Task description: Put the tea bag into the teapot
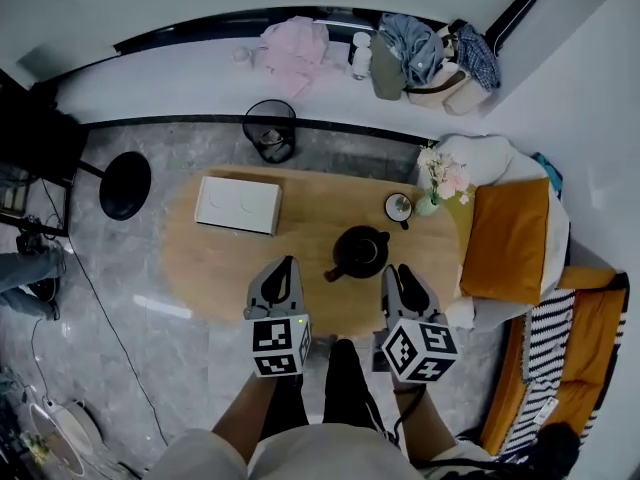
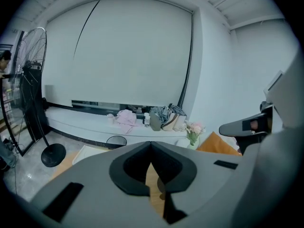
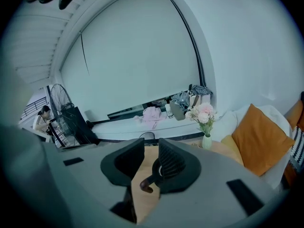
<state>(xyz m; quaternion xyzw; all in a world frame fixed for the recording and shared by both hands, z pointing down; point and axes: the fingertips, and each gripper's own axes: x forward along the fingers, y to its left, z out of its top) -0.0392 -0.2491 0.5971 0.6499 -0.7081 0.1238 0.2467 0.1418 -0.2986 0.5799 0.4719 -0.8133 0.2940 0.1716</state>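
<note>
Left tool point(image 1: 284, 268) closed on nothing, right tool point(image 1: 403, 270) slightly parted and empty, both over the near edge of the wooden surface point(image 1: 300, 230), black teapot point(image 1: 360, 251) standing just ahead between them, white box point(image 1: 237, 204) farther left, cup point(image 1: 398, 207) and flower vase point(image 1: 428, 204) behind the teapot.

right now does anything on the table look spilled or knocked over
Nothing stands out: the black teapot, cup, flower vase and white box all sit neatly on the wooden table, with no spill. I can't spot a tea bag, though.
</note>
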